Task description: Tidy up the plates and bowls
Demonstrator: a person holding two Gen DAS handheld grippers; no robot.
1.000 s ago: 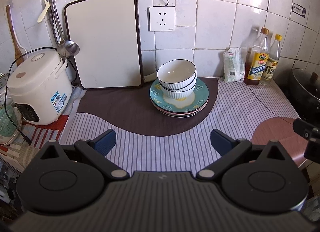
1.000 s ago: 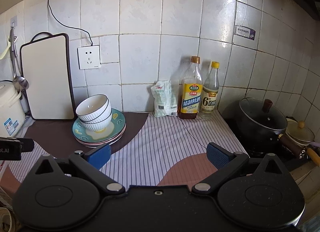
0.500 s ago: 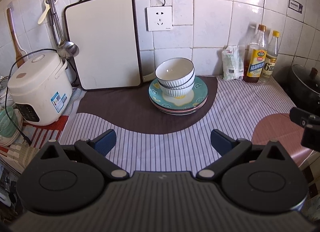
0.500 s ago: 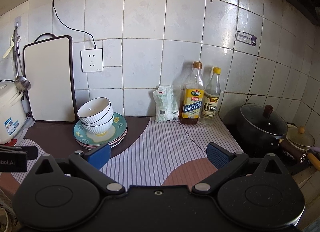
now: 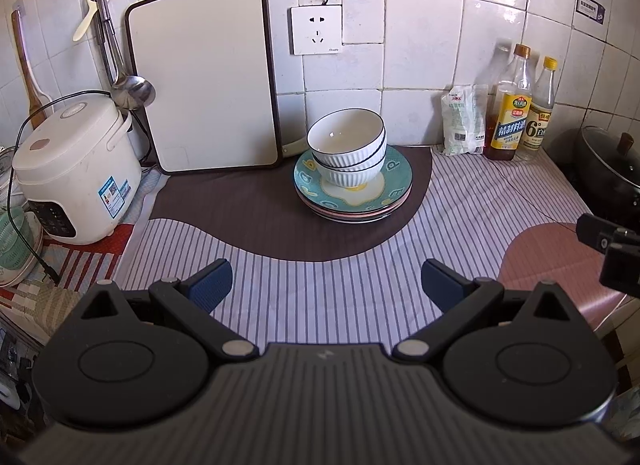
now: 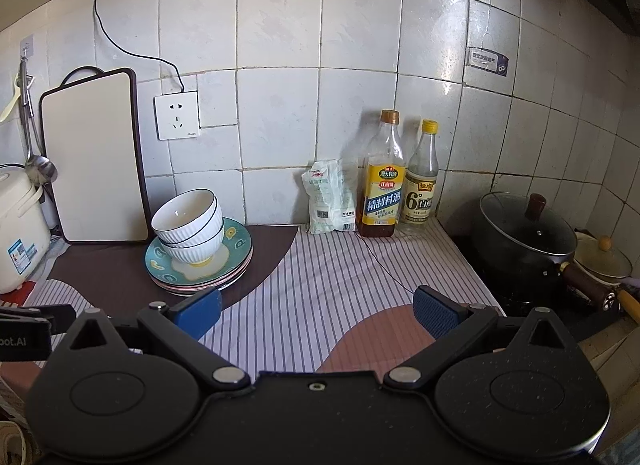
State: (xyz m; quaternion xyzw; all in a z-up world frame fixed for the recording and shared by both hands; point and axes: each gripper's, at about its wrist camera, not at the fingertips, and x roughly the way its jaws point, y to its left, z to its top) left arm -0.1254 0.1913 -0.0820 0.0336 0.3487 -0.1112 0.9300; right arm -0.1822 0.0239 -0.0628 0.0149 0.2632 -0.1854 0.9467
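Both the left hand-held gripper point(image 5: 325, 279) and the right hand-held gripper point(image 6: 317, 307) hung spread wide, holding nothing above the table point(image 5: 360, 285). The stacked bowls point(image 5: 347, 149) hid the middle of the plates point(image 5: 394, 185).

This is a home kitchen. White wall tiles point(image 6: 280, 117) back a counter covered by a striped cloth point(image 5: 480, 201). At nine o'clock stands a white rice cooker point(image 5: 76, 169), with a ladle point(image 5: 132, 85) hanging at ten o'clock beside a leaning cutting board point(image 5: 204, 73). Cooking wine point(image 6: 382, 181) and vinegar point(image 6: 422, 181) bottles stand at twelve o'clock, and a lidded black pot point(image 6: 524, 241) sits at three o'clock.
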